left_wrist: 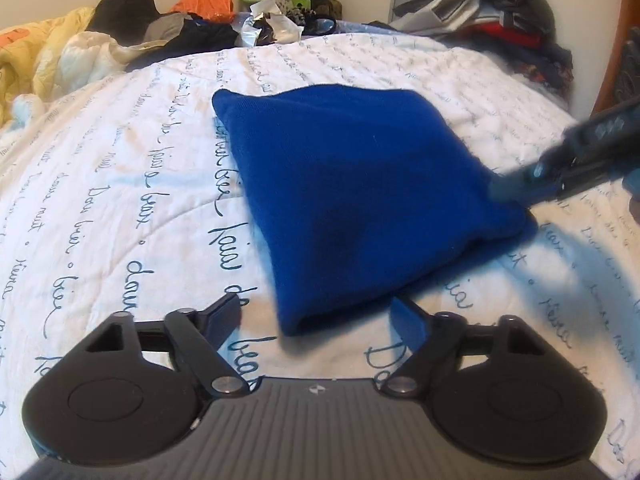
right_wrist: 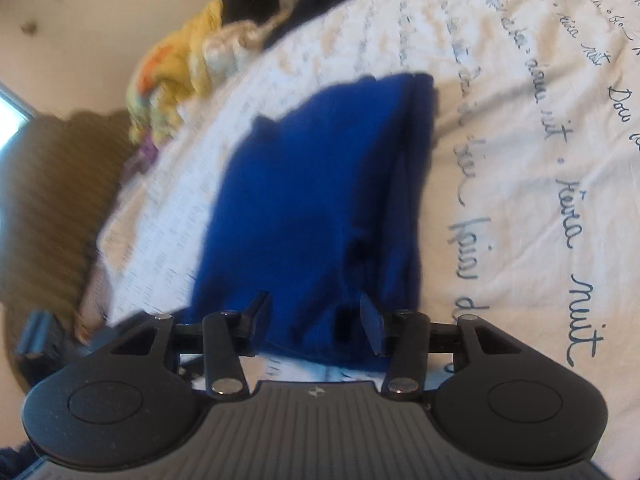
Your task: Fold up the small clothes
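Your left gripper [left_wrist: 318, 314] has its jaws standing wide apart with nothing pressed between them. The blue garment [left_wrist: 352, 200], folded into a thick packet, lies on the bed just ahead of those jaws; its near corner reaches down into the gap between the two fingers, closer to the right one, but neither pad bears on it. The white quilt [left_wrist: 120, 184], printed with dark cursive script, shows bare to the left of the left finger and under the gripper body.

Your right gripper [right_wrist: 316, 322] sits at the far right of the packet as the left wrist camera sees it, where its tip [left_wrist: 516, 184] meets the garment's right corner, blurred. In its own view, the jaws are partly apart, with the near edge of the blue garment [right_wrist: 316, 200] lying between and just beyond the fingers. The picture is smeared, and the pads do not look closed onto the cloth; a gap shows on either side of the fold between them. From here the packet runs away from the jaws, with stacked layers visible along its right edge.

Beyond the garment, well past your left jaws, there is a clutter heap at the far side of the bed: an orange plastic bag [left_wrist: 206, 0], a yellow blanket [left_wrist: 36, 56] off to the left, and a pile of dark clothes [left_wrist: 500, 20] off to the right.
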{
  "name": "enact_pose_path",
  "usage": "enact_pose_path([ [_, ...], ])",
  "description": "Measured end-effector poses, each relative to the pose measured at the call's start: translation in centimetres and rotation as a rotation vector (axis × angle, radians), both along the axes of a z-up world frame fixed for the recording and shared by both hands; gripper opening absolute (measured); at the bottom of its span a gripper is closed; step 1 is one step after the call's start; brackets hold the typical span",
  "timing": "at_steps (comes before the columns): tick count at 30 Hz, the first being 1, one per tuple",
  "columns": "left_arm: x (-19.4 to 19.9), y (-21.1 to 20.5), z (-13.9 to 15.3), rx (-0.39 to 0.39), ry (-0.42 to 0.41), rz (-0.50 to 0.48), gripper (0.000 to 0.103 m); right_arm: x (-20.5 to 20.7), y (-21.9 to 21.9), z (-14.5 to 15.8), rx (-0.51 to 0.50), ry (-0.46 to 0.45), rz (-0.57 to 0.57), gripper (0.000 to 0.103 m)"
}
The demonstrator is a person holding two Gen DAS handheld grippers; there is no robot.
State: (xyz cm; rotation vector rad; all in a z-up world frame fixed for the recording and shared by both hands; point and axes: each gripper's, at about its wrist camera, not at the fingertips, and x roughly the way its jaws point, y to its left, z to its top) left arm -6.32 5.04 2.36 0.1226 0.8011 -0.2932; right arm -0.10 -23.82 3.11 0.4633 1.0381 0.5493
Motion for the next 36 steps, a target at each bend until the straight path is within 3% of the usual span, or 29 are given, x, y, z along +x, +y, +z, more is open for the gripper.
enact_pose_path([
  [1,0.1,-0.2,-0.1,0.013,-0.012,0.005,0.074,0.2,0.4,-0.6,-0.023,0.017,0.004,0.045],
  [3,0.2,-0.1,0.0,0.005,-0.012,0.015,0.064,0.1,0.6,-1.0,-0.032,-0.005,0.019,0.015],
  [4,0.2,0.0,0.2,-0.002,-0.006,0.012,0.052,0.1,0.7,-0.8,-0.056,0.003,0.029,0.006],
  [5,0.1,0.2,0.4,-0.007,0.002,0.006,0.044,-0.2,0.3,-0.3,-0.054,-0.02,0.033,0.006],
  [7,-0.2,0.5,0.4,-0.002,0.003,-0.001,0.043,-0.8,-0.9,0.4,-0.07,-0.058,0.012,0.005],
  [9,-0.3,0.4,0.3,0.002,-0.006,-0.003,0.044,-0.8,-1.8,-1.2,-0.142,-0.035,-0.037,0.003],
  [11,-0.3,0.3,0.5,-0.002,0.009,-0.011,0.045,-1.2,-2.9,-1.6,-0.075,-0.014,-0.057,0.005],
  [13,-0.5,0.6,1.4,-0.034,0.039,-0.041,0.048,-1.5,-3.4,-0.5,-0.06,-0.037,-0.095,0.005],
  [15,-1.1,0.9,3.1,-0.093,0.008,-0.069,0.062,-1.5,-4.1,1.4,0.002,-0.094,-0.145,0.006],
  [17,-0.9,0.3,4.6,-0.121,-0.054,-0.095,0.083,-0.6,-3.6,3.3,0.06,-0.156,-0.156,0.014],
  [18,-0.4,-0.5,5.0,-0.116,-0.087,-0.107,0.085,0.3,-2.7,4.2,0.065,-0.188,-0.15,0.02],
  [19,0.4,-1.4,5.2,-0.1,-0.115,-0.114,0.085,1.5,-1.5,4.8,0.054,-0.214,-0.141,0.039],
  [20,1.2,-2.1,5.0,-0.089,-0.126,-0.117,0.085,2.9,0.0,5.2,0.026,-0.24,-0.125,0.066],
  [21,2.4,-2.9,4.4,-0.082,-0.117,-0.116,0.085,4.4,1.6,5.3,-0.011,-0.264,-0.11,0.077],
  [22,3.5,-3.4,3.7,-0.075,-0.091,-0.11,0.085,5.8,3.2,4.9,-0.06,-0.285,-0.091,0.081],
  [25,5.9,-4.6,0.3,-0.025,0.012,-0.096,0.082,10.0,7.4,1.9,-0.303,-0.244,-0.013,0.08],
  [26,5.3,-4.8,-0.2,-0.006,-0.044,-0.106,0.085,10.9,7.7,0.2,-0.388,-0.245,0.013,0.08],
  [27,4.9,-5.1,-0.6,0.014,-0.069,-0.115,0.085,10.6,7.5,-0.8,-0.435,-0.342,0.034,0.085],
  [29,4.9,-5.0,-0.5,0.001,-0.055,-0.1,0.085,11.0,5.9,-1.2,-0.369,-0.342,0.01,0.088],
  [32,4.9,-4.8,-0.6,-0.007,-0.053,-0.099,0.085,10.5,7.1,0.4,-0.443,-0.287,-0.003,0.088],
  [34,4.9,-4.9,-0.7,-0.004,-0.058,-0.099,0.085,8.4,7.6,2.2,-0.44,-0.35,-0.023,0.089],
  [36,4.8,-4.8,-0.7,-0.005,-0.058,-0.099,0.086,5.7,7.7,3.4,-0.372,-0.421,-0.005,0.089],
])
